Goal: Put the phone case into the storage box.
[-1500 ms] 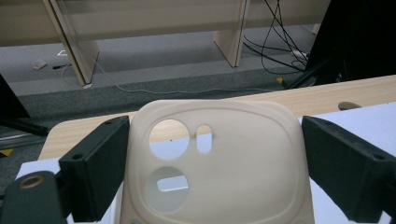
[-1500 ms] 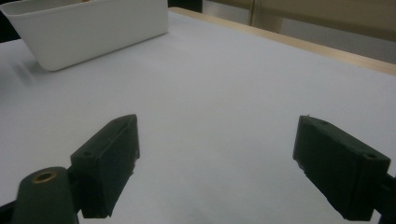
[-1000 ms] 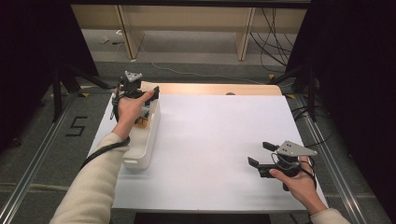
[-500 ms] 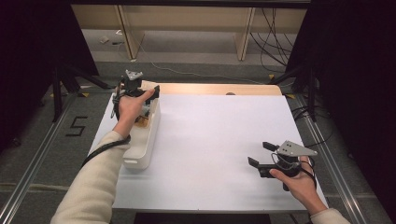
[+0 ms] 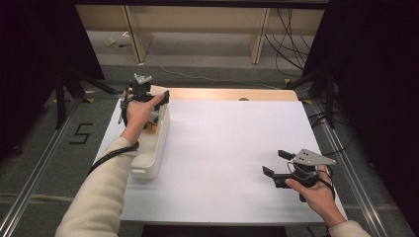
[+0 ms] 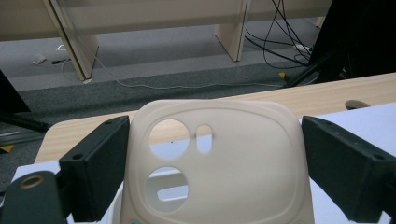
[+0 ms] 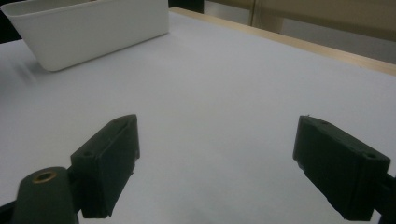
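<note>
Cream plastic piece, pierced with round and slotted holes, stands between the left gripper jaws, which sit spread either side of it, over the white bin. Contact is not discernible. It looks light, stiff and smooth; best gripped across its side edges. Right gripper is spread, empty.

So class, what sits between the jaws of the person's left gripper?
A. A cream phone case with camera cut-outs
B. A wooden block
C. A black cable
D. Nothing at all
A: in the left gripper view the cream phone case with round cut-outs sits between the left gripper jaws.
</note>
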The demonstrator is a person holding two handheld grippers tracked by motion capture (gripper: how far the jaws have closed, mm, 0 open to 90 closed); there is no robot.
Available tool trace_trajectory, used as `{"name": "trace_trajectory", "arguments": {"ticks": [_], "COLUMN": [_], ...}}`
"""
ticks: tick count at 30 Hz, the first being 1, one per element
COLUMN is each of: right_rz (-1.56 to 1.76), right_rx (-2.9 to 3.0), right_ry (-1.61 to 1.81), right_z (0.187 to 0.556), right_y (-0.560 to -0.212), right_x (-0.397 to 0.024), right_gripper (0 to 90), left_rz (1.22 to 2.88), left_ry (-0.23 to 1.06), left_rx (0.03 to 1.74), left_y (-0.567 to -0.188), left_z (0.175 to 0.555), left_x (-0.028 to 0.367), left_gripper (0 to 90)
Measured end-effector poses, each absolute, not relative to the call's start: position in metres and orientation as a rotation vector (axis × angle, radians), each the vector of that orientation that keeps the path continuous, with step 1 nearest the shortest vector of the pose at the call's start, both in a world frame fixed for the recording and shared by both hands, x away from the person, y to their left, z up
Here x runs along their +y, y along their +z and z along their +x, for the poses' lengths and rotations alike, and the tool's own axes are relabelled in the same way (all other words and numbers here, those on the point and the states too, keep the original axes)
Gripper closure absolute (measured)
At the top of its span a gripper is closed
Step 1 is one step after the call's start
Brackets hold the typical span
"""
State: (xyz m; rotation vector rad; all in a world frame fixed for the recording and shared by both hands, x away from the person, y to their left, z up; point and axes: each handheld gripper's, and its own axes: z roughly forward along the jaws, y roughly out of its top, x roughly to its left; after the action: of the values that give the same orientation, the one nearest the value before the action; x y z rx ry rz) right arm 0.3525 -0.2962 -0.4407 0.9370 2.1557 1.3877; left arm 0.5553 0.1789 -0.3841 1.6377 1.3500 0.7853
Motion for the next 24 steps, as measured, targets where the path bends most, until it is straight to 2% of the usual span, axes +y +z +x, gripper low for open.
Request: {"name": "trace_trajectory", "arguments": {"ticks": [24], "right_rz": [0.938], "right_rx": [2.157], "right_ry": [1.389], "right_z": [0.3527], "right_y": [-0.4408], "right_x": [-0.2963], "right_gripper": [15.5], "left_rz": [1.651], "left_ry": [0.779], "left_rx": [1.357], "left_y": [-0.3870], "left_z": [0.5606], "left_x": [0.1778], "left_gripper": [10.8]}}
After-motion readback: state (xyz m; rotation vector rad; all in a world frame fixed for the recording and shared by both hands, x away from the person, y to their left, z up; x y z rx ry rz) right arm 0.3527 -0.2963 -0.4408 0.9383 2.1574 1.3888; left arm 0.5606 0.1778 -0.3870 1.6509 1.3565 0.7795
